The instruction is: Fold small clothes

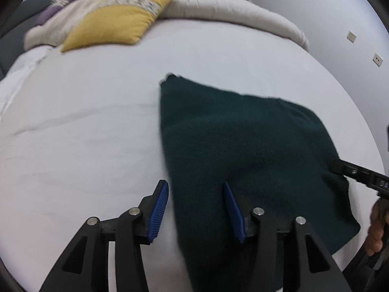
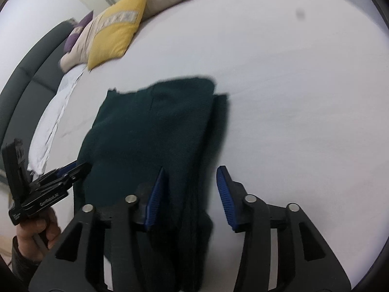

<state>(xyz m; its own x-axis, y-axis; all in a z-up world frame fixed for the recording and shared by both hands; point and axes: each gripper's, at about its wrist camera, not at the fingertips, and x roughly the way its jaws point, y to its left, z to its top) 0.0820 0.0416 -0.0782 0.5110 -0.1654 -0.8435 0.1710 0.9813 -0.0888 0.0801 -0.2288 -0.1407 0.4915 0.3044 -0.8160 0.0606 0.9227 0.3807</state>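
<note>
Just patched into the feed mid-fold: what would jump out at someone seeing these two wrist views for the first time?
The dark green garment dominates, spread on the white bed sheet with one side doubled over in the right wrist view. The left gripper and right gripper each straddle a near edge of it, blue pads apart and not pinching the cloth. Behind, a yellow cushion leans on a beige duvet at the far side of the bed.

We see a dark teal knit garment [image 1: 243, 146] on the plain white bed sheet [image 1: 85, 121]. The mustard-yellow cushion [image 1: 116, 22] has a pale patterned band, with a beige duvet [image 1: 231, 12] and small purple pillow [image 2: 77, 34] nearby. Both black grippers have blue ribbed pads [image 1: 159, 209].
</note>
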